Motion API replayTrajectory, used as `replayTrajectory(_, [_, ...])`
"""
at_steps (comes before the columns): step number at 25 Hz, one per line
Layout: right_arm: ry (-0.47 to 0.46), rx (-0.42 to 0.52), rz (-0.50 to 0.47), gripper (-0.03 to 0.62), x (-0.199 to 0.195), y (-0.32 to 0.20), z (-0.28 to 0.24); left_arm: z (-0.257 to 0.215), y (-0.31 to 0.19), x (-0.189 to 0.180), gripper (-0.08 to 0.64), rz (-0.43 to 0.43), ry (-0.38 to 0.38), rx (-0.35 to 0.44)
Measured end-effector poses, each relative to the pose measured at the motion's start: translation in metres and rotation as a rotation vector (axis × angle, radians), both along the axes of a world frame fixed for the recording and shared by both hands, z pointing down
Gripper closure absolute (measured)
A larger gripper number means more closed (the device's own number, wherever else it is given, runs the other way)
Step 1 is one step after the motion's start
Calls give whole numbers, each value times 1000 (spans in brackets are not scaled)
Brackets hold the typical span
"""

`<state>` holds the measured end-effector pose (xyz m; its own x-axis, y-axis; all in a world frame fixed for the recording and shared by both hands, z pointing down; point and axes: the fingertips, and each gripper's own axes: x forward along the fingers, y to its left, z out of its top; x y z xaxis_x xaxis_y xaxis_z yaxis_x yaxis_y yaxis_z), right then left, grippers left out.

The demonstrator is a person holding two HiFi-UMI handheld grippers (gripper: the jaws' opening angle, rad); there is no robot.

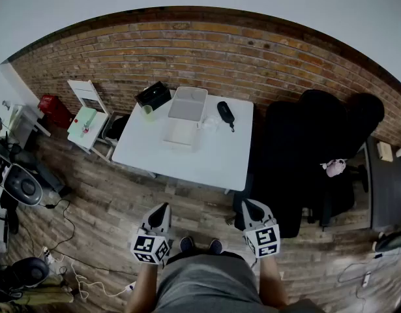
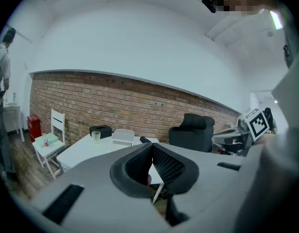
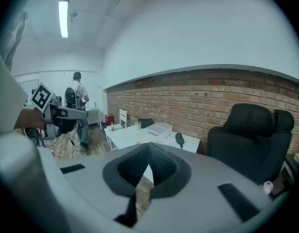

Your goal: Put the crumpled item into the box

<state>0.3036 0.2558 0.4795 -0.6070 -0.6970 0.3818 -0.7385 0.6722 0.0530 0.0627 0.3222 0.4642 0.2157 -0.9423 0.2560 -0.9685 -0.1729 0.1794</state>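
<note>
A white table (image 1: 213,158) stands ahead of me by the brick wall. On it sits a pale open box (image 1: 188,103) with its lid (image 1: 181,132) lying in front. A small pale crumpled item (image 1: 210,124) lies to the right of the lid. My left gripper (image 1: 163,207) and right gripper (image 1: 249,205) hang shut and empty over the floor, well short of the table. In the left gripper view the jaws (image 2: 151,147) meet with nothing between them and the box (image 2: 122,136) is far off. The right gripper (image 3: 149,152) is likewise shut, with the box (image 3: 159,129) beyond it.
A black oblong object (image 1: 225,113), a green cup (image 1: 148,110) and a black tissue box (image 1: 153,95) share the table. Black office chairs (image 1: 298,149) stand to the right, a white chair (image 1: 88,119) to the left. Cables (image 1: 70,240) trail on the floor. A person (image 3: 77,106) stands far off.
</note>
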Motion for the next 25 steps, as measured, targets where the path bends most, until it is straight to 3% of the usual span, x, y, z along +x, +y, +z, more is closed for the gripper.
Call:
replayTrajectory(18, [46, -2, -1, 591, -28, 13, -4, 2, 10, -28, 555, 22, 0, -9])
replayTrajectory(25, [87, 67, 14, 589, -45, 19, -12, 2, 12, -42, 555, 39, -1, -1])
